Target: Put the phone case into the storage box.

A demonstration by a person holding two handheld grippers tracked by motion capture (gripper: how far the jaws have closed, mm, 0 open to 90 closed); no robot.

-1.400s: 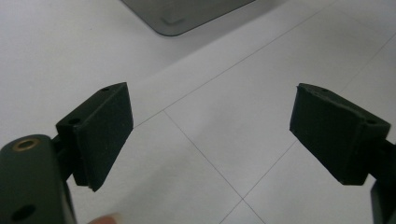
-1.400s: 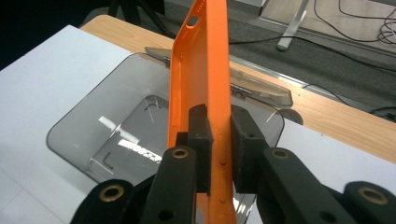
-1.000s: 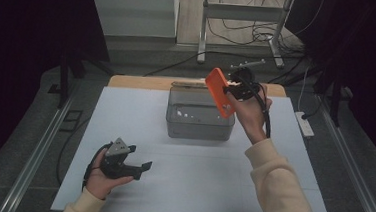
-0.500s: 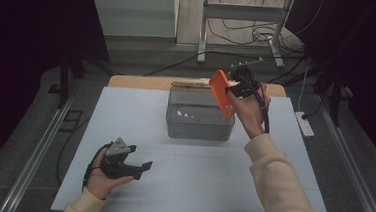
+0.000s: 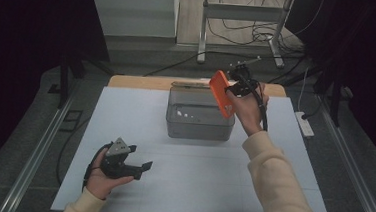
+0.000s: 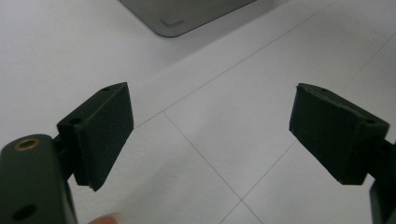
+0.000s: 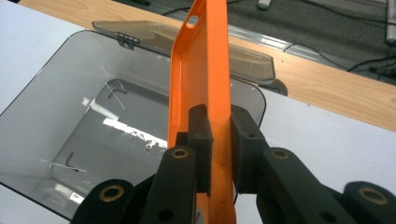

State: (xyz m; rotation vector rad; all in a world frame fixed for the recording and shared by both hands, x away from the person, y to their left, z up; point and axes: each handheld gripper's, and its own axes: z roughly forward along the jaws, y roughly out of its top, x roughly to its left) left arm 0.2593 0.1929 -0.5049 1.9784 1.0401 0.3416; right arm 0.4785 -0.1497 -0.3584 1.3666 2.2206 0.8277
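While clamped edge-on in the right hand-held gripper, orange phone case above clear plastic bin, no readable writing, left hand-held gripper jaws apart, well short of bin on white bench.

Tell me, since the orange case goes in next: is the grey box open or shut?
Open. The grey box shows its bare inside bottom, and its clear lid lies behind it on the table.

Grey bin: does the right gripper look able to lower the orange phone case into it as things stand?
Probably yes. The right gripper holds the orange phone case above the grey bin, whose lid lies open behind it, leaving the mouth free.
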